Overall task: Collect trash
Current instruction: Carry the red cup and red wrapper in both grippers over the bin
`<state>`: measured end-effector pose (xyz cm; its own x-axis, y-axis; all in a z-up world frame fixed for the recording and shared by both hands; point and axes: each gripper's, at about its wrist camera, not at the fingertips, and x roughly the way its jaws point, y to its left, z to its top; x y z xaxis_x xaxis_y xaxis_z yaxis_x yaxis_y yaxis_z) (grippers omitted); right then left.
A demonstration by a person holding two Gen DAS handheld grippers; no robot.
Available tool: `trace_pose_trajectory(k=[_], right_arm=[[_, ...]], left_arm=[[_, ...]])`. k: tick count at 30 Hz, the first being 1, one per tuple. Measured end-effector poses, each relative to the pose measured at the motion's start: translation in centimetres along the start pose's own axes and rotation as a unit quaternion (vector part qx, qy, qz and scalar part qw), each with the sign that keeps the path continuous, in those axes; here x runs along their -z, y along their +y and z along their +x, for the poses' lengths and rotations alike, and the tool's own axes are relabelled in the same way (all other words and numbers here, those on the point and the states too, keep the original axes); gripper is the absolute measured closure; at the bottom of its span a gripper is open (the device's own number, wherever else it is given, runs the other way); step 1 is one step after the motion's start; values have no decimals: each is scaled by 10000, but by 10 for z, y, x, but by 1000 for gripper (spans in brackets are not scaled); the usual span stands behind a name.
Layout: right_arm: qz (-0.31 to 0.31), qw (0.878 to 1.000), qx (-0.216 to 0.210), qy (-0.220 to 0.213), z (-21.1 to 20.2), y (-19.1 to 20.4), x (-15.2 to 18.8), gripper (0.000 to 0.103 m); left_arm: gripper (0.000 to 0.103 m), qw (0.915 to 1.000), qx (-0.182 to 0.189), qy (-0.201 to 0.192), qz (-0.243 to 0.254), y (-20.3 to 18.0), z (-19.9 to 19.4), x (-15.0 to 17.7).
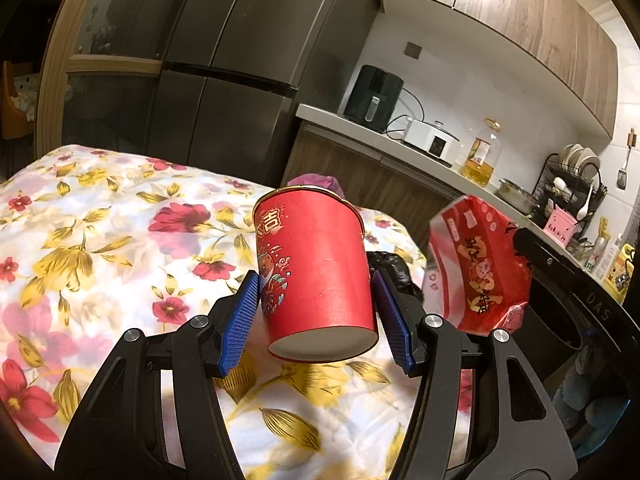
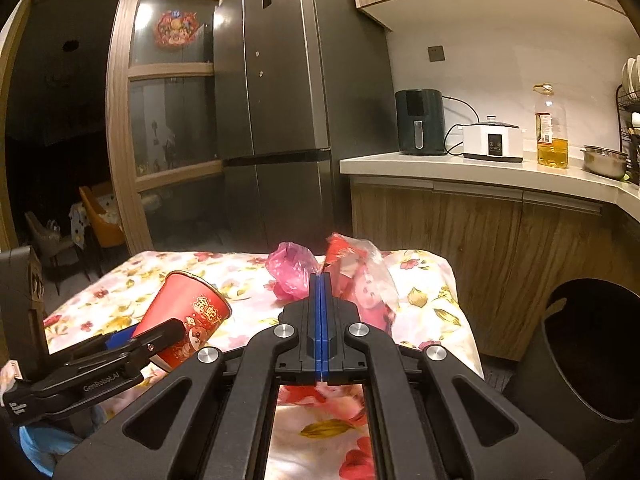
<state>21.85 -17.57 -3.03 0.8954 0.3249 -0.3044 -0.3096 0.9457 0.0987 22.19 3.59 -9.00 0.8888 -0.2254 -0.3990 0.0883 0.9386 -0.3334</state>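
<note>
Gripping a red printed paper cup [image 1: 316,276] mid-wall, lifted above the floral tablecloth [image 1: 100,220], the left gripper [image 1: 316,312] should squeeze lightly; it looks light and crushable. In the right wrist view, the right gripper [image 2: 322,320] is clenched on a thin, slippery red-and-clear plastic wrapper [image 2: 360,272]; a black bin [image 2: 580,360] waits at four o'clock.

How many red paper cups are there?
1. The red paper cup is held up over the flowery tablecloth, squeezed in the left gripper. The other red thing is a crinkly red wrapper in the right gripper. More may be hidden.
</note>
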Motion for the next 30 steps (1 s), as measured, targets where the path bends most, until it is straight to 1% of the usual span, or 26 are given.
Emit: trace_pose_trajectory(k=[8, 15, 22, 30], right_arm=[[89, 9998, 53, -140, -30, -8, -4, 102], [166, 9991, 226, -310, -56, -27, -10, 102], [267, 9967, 541, -541, -85, -58, -18, 102], [532, 9892, 1096, -810, -113, -109, -27, 102]], left_arm=[[46, 9998, 130, -83, 154, -26, -14, -2], [46, 9982, 345, -157, 460, -71, -18, -6], [46, 9947, 674, -191, 753, -122, -11, -10], [46, 9877, 1150, -242, 1031, -184, 1, -12]])
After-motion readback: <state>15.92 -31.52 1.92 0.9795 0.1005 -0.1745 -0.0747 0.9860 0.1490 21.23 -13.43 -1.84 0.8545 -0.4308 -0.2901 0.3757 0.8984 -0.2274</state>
